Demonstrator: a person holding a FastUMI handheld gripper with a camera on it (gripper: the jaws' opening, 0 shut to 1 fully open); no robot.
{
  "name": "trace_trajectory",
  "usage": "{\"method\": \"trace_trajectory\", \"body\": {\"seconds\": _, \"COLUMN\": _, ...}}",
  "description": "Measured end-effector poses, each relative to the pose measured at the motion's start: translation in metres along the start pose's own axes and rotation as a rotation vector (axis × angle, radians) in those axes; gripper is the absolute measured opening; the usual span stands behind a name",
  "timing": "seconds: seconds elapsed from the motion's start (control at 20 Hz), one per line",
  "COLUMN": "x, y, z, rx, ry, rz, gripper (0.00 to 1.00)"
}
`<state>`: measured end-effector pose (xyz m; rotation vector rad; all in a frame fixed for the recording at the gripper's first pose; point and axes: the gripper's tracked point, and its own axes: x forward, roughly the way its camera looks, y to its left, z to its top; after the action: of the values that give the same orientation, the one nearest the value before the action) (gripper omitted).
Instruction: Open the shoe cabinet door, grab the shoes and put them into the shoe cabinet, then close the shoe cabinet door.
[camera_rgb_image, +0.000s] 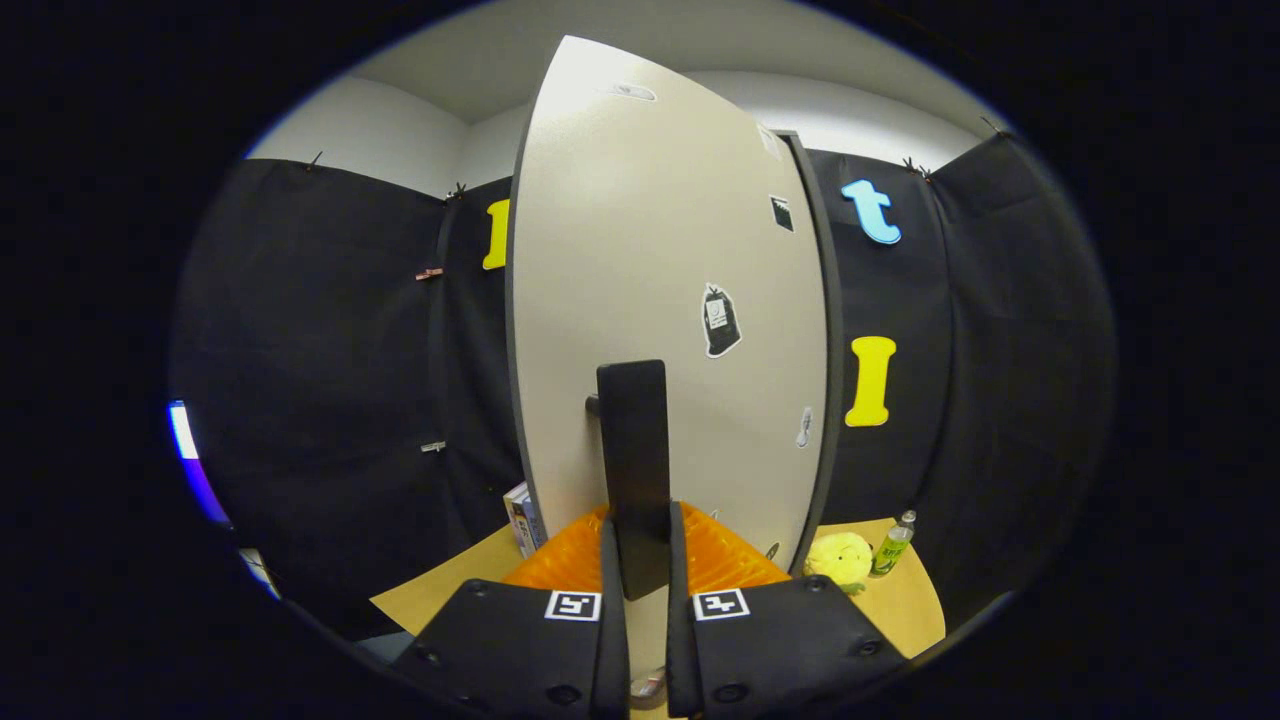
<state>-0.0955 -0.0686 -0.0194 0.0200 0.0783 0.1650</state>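
The shoe cabinet door (650, 280) is a tall pale panel with a dark edge and a few stickers, standing straight ahead of me. Its black vertical handle (632, 460) sticks out from the door's lower middle. My gripper (640, 545) is shut on this handle, with both fingers pressed against its lower end from either side. The door hides whatever is inside the cabinet.
A yellow plush toy (838, 558) and a small green-labelled bottle (893, 545) sit on the tan tabletop (900, 610) beyond the right finger. A box (522, 520) stands by the door's lower left edge. Black cloth walls surround the booth.
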Motion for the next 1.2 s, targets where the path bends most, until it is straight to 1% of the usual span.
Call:
{"method": "trace_trajectory", "body": {"seconds": 0.25, "x": -0.024, "y": -0.033, "z": 0.002, "rx": -0.028, "ry": -0.020, "rz": -0.026, "gripper": 0.18}}
{"method": "trace_trajectory", "body": {"seconds": 0.5, "x": -0.037, "y": -0.065, "z": 0.005, "rx": 0.000, "ry": -0.048, "rz": -0.051, "gripper": 0.17}}
{"method": "trace_trajectory", "body": {"seconds": 0.7, "x": -0.043, "y": -0.093, "z": 0.006, "rx": -0.011, "ry": -0.063, "rz": -0.122, "gripper": 0.17}}
{"method": "trace_trajectory", "body": {"seconds": 0.9, "x": -0.052, "y": -0.123, "z": 0.008, "rx": 0.012, "ry": -0.071, "rz": -0.185, "gripper": 0.17}}
{"method": "trace_trajectory", "body": {"seconds": 1.0, "x": -0.056, "y": -0.137, "z": 0.010, "rx": 0.027, "ry": -0.076, "rz": -0.223, "gripper": 0.13}}
{"method": "trace_trajectory", "body": {"seconds": 1.05, "x": -0.057, "y": -0.143, "z": 0.010, "rx": 0.037, "ry": -0.076, "rz": -0.233, "gripper": 0.12}}
{"method": "trace_trajectory", "body": {"seconds": 1.2, "x": -0.065, "y": -0.155, "z": 0.010, "rx": 0.052, "ry": -0.086, "rz": -0.251, "gripper": 0.11}}
